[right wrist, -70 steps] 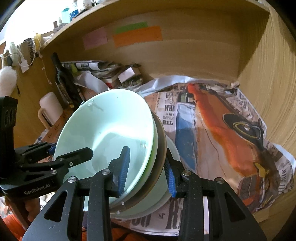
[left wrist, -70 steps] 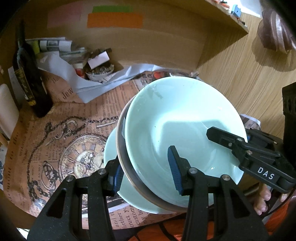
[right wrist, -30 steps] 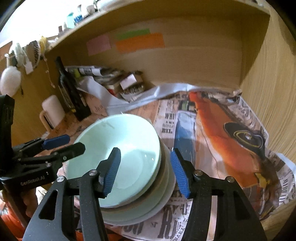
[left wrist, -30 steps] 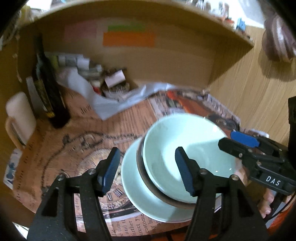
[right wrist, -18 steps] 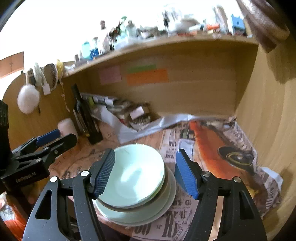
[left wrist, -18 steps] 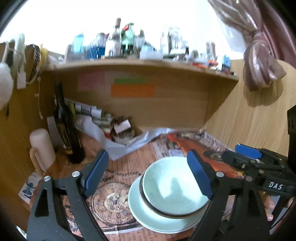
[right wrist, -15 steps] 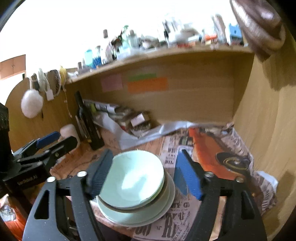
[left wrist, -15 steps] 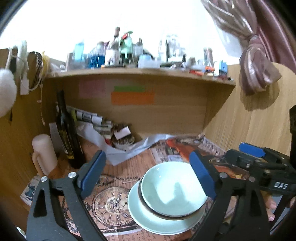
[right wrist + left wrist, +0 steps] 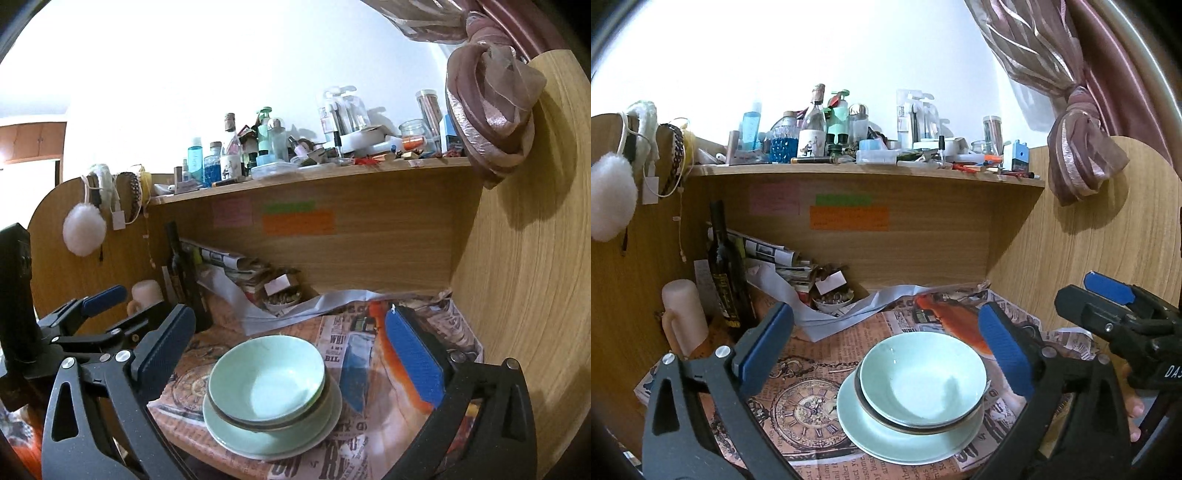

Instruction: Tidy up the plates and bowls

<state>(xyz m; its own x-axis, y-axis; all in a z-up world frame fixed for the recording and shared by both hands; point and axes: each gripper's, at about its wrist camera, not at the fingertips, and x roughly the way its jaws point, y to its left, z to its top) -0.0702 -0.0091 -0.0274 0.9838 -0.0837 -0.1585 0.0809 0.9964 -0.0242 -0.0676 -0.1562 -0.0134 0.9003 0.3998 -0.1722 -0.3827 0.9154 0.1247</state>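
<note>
Glossy ceramic bowl [image 9: 922, 374] on printed paper [image 9: 798, 402], matt wood shelf [image 9: 864, 173].

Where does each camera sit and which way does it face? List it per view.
Left wrist: on the left gripper, facing the desk nook; open fingers frame the bowl stack; right gripper at right.
Right wrist: on the right gripper, same nook; left gripper at left.
Shared: stack, dark bottle.

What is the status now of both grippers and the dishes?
Left gripper open, right gripper open, both off the stack. Green bowl nested on brown-rimmed dish on green plate, resting on newspaper. Nothing in the way.
</note>
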